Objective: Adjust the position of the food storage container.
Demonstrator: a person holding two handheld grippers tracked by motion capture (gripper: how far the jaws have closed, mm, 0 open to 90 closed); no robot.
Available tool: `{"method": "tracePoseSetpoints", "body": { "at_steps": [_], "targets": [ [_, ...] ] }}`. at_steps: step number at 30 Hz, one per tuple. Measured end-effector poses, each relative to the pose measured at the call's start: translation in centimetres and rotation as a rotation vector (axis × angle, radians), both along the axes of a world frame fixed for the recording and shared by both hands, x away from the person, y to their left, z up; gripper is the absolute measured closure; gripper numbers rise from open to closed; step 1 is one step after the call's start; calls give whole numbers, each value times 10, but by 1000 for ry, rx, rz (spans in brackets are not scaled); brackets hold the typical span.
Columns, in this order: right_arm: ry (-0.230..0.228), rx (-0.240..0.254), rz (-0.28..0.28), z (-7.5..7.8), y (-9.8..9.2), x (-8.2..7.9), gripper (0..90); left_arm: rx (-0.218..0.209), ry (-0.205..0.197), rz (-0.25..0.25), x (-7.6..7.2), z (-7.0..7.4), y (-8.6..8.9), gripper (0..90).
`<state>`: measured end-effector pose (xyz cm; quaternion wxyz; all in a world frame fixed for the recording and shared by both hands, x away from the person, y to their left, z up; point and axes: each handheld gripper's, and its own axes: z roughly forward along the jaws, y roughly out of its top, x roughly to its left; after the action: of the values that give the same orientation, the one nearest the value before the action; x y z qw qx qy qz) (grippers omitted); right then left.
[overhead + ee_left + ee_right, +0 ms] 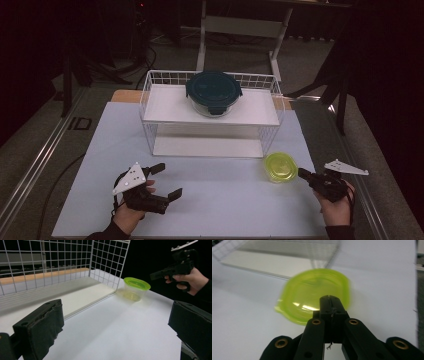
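White table (210,200): wire rack (150,100) at the back, dark-lidded glass container (214,91) on its upper shelf. Green-lidded tub (280,167) near the rack's right corner. Left gripper (167,181) spread wide, empty. Right gripper (302,173) clenched, empty, just beside the tub.

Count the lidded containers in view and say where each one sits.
2. A dark-lidded glass container sits on the wire rack's upper shelf. A small green-lidded container stands on the table, near the rack's front right corner.

Left tool (163,181) gapes wide; right tool (302,173) appears pressed closed, empty.
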<state>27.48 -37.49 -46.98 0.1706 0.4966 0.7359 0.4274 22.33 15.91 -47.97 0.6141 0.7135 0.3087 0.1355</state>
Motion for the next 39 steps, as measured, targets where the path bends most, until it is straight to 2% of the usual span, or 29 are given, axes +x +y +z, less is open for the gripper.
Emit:
{"method": "tracePoseSetpoints", "body": {
  "at_steps": [4,7,8,13,18,29,34,36,39],
  "targets": [
    [40,-23,-44,-15,-11,8,899,-2,-1,-1,0,1,0,0],
    [76,-37,-55,-29,-14,17,900,-2,1,-3,0,0,0,0],
    [96,-28,-59,-37,-15,22,900,-1,-1,-4,0,1,0,0],
    [119,-20,-59,-47,-14,31,900,-3,-3,-4,0,1,0,0],
    [142,-22,-33,-53,-6,36,900,-5,-3,-6,0,1,1,0],
    [154,-8,0,-58,3,36,900,-3,2,-13,0,0,-1,0],
    [168,-30,-5,-61,5,41,900,-4,-2,-12,0,1,0,0],
    [164,-14,-20,-62,2,44,900,-8,-1,-11,0,1,0,0],
    [155,-22,-22,-61,1,49,900,-7,1,-12,0,0,0,0]
  ]
}}
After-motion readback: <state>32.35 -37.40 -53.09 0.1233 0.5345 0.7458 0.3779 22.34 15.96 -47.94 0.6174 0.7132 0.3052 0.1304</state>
